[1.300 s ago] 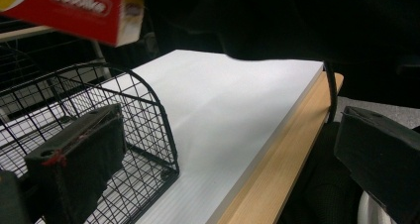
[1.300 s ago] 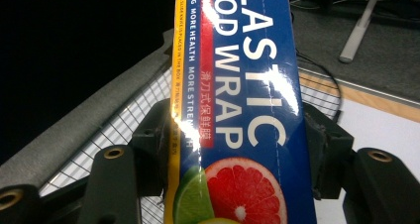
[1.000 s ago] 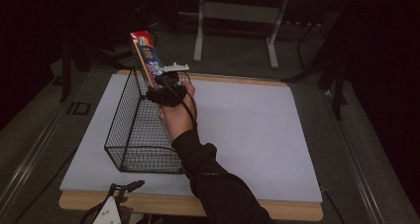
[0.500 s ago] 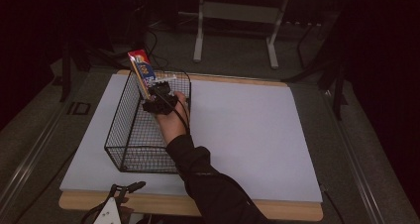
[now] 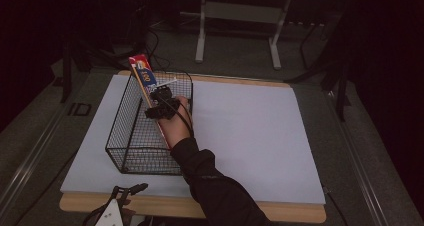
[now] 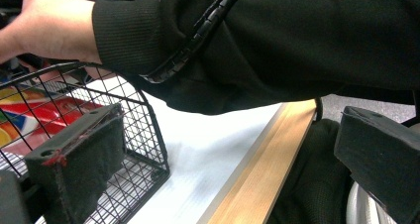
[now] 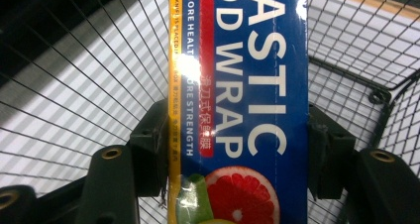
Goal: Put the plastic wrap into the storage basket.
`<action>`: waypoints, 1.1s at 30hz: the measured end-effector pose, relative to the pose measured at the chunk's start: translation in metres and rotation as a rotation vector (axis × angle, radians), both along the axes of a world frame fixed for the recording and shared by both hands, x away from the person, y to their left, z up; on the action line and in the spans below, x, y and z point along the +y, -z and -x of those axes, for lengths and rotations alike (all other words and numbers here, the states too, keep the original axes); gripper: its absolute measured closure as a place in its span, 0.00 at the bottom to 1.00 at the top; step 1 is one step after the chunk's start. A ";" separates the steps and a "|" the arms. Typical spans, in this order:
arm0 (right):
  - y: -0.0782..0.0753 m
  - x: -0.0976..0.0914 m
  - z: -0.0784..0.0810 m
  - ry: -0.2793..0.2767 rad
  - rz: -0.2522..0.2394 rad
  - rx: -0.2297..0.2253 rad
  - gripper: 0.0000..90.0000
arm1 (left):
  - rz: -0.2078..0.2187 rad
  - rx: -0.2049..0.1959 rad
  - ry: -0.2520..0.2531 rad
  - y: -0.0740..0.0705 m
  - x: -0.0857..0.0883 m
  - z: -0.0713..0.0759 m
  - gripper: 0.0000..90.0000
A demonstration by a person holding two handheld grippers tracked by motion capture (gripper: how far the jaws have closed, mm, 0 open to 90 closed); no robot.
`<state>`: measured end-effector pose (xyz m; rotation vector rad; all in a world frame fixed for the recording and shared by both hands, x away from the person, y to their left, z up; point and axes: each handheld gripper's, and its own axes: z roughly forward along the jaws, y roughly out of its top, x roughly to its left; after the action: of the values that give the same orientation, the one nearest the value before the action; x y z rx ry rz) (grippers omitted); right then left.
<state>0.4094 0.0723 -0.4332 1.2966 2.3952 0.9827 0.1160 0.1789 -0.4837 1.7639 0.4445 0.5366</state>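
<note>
A blue plastic wrap box (image 5: 143, 77) stands slanted in the black wire basket (image 5: 123, 136), its red top end sticking out over the far left rim. My right gripper (image 5: 159, 106) is shut on the box's middle, inside the basket. In the right gripper view both pads press the narrow sides of the box (image 7: 247, 60), and the right gripper (image 7: 237, 144) has just eased its jaws a little wider with the box still between them. My left gripper (image 5: 125, 192) rests at the table's front edge. In its own view the left gripper (image 6: 228, 174) is open, with nothing between its pads.
The basket sits on the left part of a white mat (image 5: 250, 136) covering the wooden table (image 5: 295, 213). A dark-sleeved forearm (image 5: 215, 186) reaches from the front edge to the basket. A metal stand (image 5: 240, 16) is on the floor behind the table.
The right hand has come down with the box, and the box has sunk deeper into the basket. The left gripper has not moved.
</note>
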 end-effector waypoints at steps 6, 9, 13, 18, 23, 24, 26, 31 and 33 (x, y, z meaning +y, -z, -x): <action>0.009 0.001 -0.005 -0.021 0.029 0.040 0.42 | -0.003 0.002 0.005 0.000 -0.001 0.000 0.00; 0.008 0.001 -0.005 -0.028 0.038 0.041 0.42 | -0.002 0.007 0.006 0.000 0.000 0.000 0.00; 0.004 -0.002 -0.006 -0.049 0.008 0.039 0.33 | -0.002 0.007 0.006 0.000 0.000 0.000 0.00; -0.009 -0.011 -0.003 -0.097 -0.036 0.022 0.21 | -0.003 0.009 0.004 0.000 -0.001 0.000 0.00; -0.016 -0.027 -0.002 -0.143 -0.048 0.004 0.17 | -0.007 0.013 0.000 0.001 -0.001 -0.001 0.00; -0.017 -0.031 -0.001 -0.151 -0.069 0.004 0.18 | -0.008 0.012 0.000 0.001 -0.001 -0.001 0.00; -0.021 -0.039 0.001 -0.171 -0.082 -0.011 0.17 | -0.009 0.015 -0.001 0.001 -0.001 -0.001 0.00; -0.029 -0.057 0.007 -0.230 -0.088 -0.051 0.17 | -0.011 0.017 -0.004 0.002 -0.002 -0.002 0.00; -0.032 -0.064 0.010 -0.251 -0.087 -0.071 0.17 | -0.009 0.017 -0.005 0.002 -0.002 -0.002 0.00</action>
<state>0.3995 0.0087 -0.4011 0.9836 2.5280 1.1917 0.1178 0.1773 -0.4855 1.7779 0.4593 0.5284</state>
